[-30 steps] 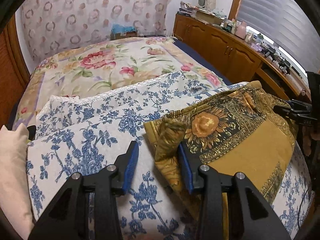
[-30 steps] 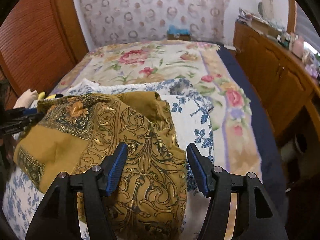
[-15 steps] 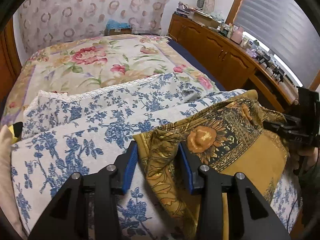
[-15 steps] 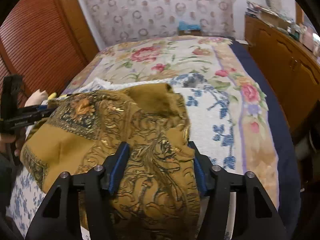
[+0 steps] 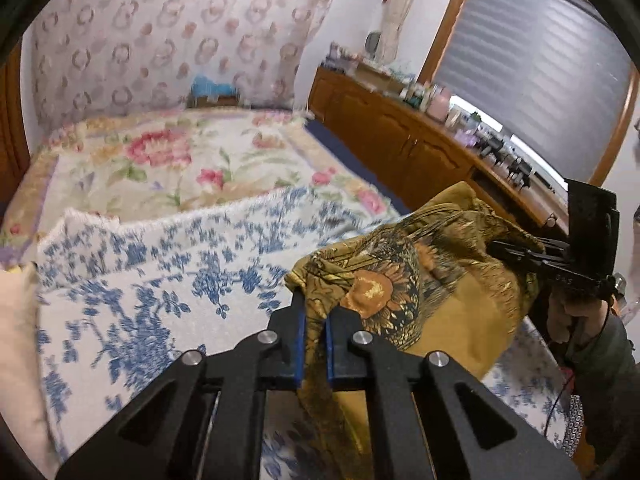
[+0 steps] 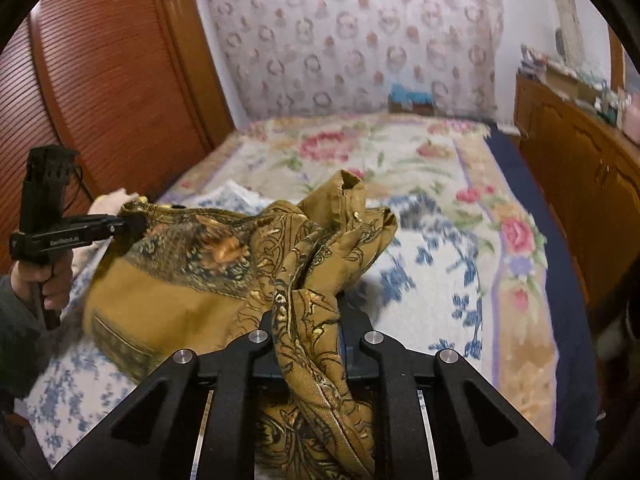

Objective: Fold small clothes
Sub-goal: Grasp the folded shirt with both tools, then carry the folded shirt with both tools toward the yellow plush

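Both tongs have clamped the mustard cloth (image 5: 460, 308); its corners now lifted.

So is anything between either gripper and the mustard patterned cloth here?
Nothing visible. The left gripper is shut on one edge of the cloth, and the right gripper is closing with bunched cloth between its jaws.

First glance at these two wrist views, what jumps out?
A mustard-gold sunflower-print garment hangs bunched between the two tools over a blue-and-white floral cover on the bed. The left tool has shut on one edge; the right tool is closing on another.
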Motion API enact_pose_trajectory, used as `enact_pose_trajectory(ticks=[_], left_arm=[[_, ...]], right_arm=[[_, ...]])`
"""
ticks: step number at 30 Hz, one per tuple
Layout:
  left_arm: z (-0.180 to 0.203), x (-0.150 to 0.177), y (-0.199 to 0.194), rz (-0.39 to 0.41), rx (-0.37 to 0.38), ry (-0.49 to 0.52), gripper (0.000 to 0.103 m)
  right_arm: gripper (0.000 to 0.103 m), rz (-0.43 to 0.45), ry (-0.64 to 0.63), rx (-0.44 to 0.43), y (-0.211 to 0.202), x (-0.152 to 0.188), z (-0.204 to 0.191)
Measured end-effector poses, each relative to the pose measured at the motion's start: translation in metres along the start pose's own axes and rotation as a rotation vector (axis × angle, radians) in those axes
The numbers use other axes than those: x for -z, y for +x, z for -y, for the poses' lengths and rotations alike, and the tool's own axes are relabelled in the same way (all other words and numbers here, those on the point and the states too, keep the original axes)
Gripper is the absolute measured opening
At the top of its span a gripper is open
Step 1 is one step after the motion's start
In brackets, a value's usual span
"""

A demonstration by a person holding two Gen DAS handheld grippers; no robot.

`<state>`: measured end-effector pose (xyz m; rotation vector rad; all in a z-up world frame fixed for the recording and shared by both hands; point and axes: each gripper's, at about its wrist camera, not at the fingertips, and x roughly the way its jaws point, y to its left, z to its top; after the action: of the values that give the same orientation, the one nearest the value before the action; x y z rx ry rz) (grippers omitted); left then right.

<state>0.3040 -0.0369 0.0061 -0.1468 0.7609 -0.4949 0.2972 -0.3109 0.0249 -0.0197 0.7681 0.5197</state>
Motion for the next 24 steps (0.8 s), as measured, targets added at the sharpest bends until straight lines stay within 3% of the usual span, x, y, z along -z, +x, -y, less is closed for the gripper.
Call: enact_pose_trajectory(ticks=[6,10,15,24], left_arm=[[0.019,0.003,-0.067,0.131,-0.062,0.061,0.003],[0.011,0.008,-0.107,0.192,-0.11,0.064,0.003],[-0.017,0.023,-0.151,0.251,-0.238,0.06,0.003],[-0.069,0.057,-0.199,0.308,-0.384,-0.015,0.003]], right_arm=[[0.012,0.066,-0.087,-0.035,-0.022,-0.029,-0.041],[0.012,0.085,-0.154,-0.066,-0.021,-0.05,-0.074],[0.011,0.089,-0.243,-0.124,-0.005,-0.075,-0.121],[0.011,0.053,-0.422,-0.218,0.046,-0.116,-0.214]])
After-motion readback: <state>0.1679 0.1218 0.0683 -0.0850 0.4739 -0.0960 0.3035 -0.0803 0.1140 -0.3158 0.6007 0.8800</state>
